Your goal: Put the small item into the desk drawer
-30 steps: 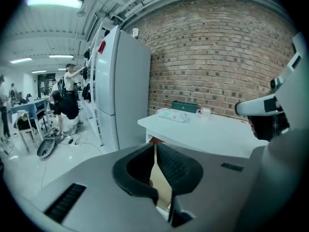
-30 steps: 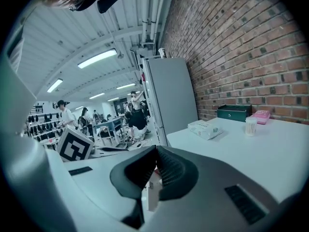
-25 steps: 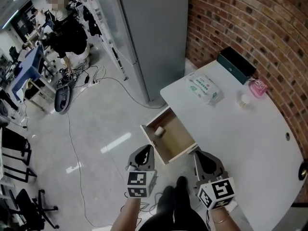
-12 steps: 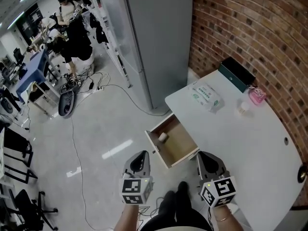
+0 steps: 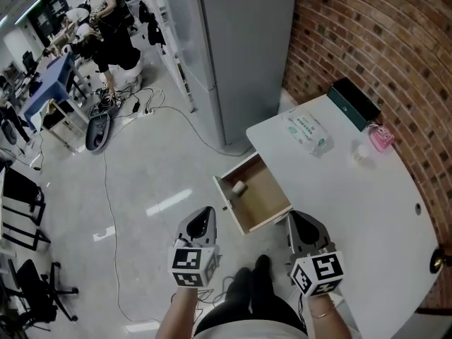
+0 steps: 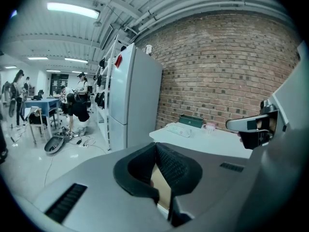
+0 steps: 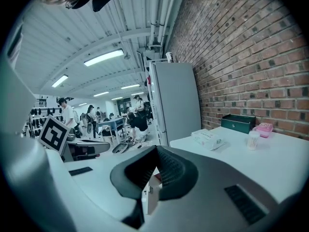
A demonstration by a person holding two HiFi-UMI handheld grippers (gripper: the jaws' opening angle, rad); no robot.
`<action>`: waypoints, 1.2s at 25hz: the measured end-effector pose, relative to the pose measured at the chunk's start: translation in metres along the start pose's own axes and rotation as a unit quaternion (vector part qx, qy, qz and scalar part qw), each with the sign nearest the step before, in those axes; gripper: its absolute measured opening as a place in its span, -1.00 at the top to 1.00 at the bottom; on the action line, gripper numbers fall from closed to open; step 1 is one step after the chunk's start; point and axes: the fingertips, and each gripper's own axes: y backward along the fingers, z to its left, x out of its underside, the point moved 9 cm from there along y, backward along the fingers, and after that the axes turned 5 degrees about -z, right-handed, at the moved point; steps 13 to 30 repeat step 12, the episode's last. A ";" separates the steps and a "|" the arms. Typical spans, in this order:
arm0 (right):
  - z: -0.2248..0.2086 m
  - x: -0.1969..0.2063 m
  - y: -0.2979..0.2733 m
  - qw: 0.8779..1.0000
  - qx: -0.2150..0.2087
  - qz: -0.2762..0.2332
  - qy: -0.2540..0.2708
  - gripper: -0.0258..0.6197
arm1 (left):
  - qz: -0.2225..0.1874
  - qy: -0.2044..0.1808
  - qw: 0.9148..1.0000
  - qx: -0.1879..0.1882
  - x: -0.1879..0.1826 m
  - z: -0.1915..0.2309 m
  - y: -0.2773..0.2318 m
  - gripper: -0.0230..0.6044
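Small pale stubby item lies on the floor of the shallow wooden desk drawer. It sits close behind the front panel, ahead of the left gripper and slightly to its right. The drawer stands pulled well out of the white rounded desk, with the panel's near end just right of the left gripper's nose. Left gripper: jaws pressed together, nothing between them. Right gripper: likewise closed and empty, at the desk's near edge, just right of the drawer's near corner. Well ahead of the right gripper, on the desk, are a white tissue packet and a dark green box by the brick wall. Judgement: the placing looks done, and closing the drawer is the step in hand. The next move calls for a closed nose set square on the front panel and pushed straight toward the desk, so the drawer does not skew or jam.
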 end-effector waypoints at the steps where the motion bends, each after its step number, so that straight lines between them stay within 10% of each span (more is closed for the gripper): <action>1: 0.001 0.000 -0.001 1.000 0.000 0.001 0.000 0.91 | -0.001 0.000 1.000 0.000 0.001 0.002 0.000 0.86; 30: -0.005 0.004 -0.013 1.000 -0.017 0.011 0.000 0.91 | 0.028 0.021 0.999 -0.002 -0.003 -0.009 -0.015 0.86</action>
